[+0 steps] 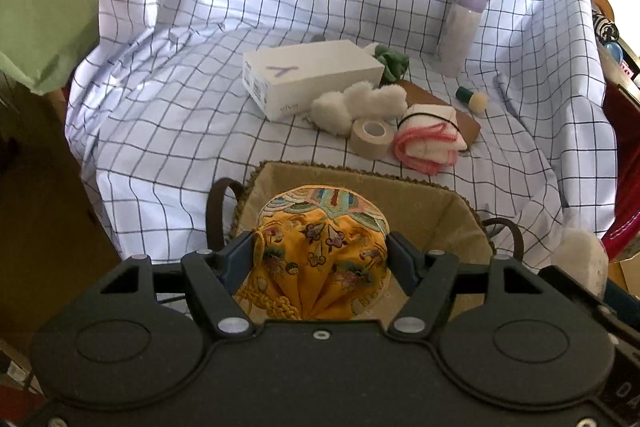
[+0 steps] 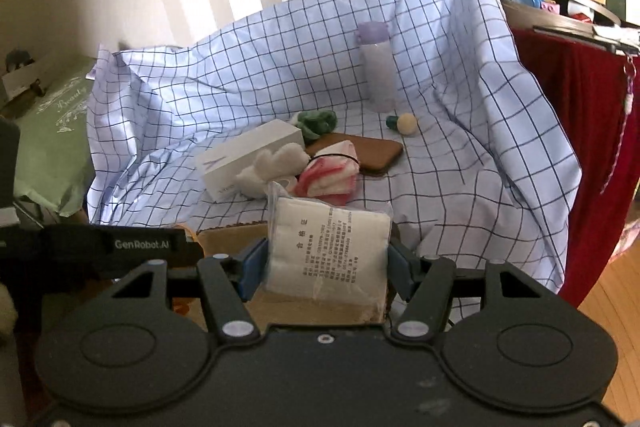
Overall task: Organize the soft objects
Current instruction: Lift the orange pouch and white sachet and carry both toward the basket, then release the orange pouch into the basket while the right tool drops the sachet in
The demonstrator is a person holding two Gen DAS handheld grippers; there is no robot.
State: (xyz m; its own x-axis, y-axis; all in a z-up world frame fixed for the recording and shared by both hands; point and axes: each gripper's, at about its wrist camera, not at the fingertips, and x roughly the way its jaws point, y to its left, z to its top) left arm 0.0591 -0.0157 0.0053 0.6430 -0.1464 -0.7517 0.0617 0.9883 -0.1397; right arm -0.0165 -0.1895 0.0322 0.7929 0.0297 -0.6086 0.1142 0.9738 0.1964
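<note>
Yellow embroidered pouch (image 1: 320,251) clamped between left gripper (image 1: 320,259) fingers, hanging over lined basket (image 1: 432,203) just ahead. Bagged white pad pack (image 2: 328,251) pinched between right gripper (image 2: 326,263) fingers, basket edge beneath. Left view alone shows tape roll (image 1: 370,137) beyond basket; right view alone shows red cloth (image 2: 580,147) to right.

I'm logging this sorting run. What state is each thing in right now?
Left gripper: shut on yellow pouch, over basket.
Right gripper: shut on bagged cotton pads.
Fluffy white toy: lying on cloth.
Bottle: upright, capped.
Tape roll: lying flat.
</note>
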